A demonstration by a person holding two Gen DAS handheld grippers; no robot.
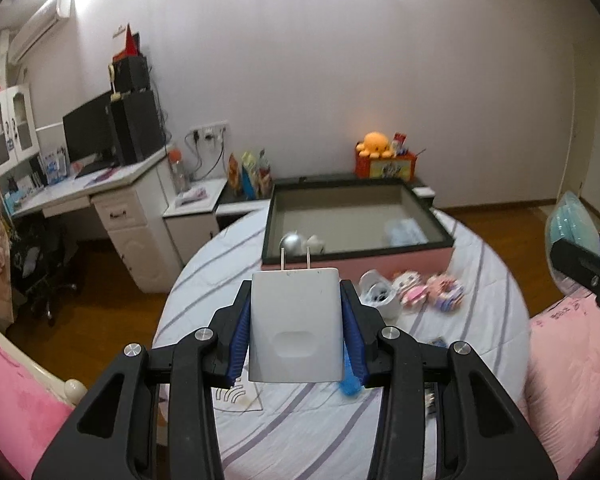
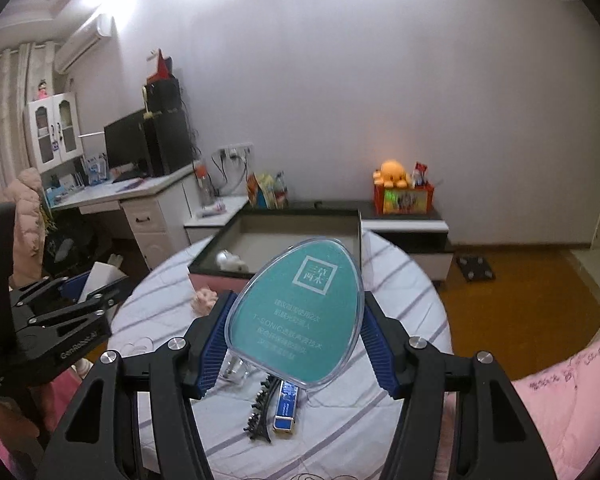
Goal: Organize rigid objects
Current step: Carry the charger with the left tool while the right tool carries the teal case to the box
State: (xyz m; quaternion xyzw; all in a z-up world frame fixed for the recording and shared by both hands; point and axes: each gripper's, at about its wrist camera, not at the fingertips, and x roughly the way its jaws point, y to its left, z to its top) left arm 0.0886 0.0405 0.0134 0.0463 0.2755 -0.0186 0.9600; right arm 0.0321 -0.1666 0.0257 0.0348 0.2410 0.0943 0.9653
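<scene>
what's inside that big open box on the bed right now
The box holds a silver rounded object, a white object beside it, and a pale blue bundle. Its near wall hides the floor closest to the camera; in the right wrist view the teal case covers much of it.

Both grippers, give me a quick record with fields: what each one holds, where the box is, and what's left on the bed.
left gripper: shut on white charger, prongs pointing away
right gripper: shut on teal egg-shaped case
box: open, on striped sheet, beyond both grippers
in box: silver ball, a few pale items
left on sheet: black hair clip, blue stick, pink toys
</scene>
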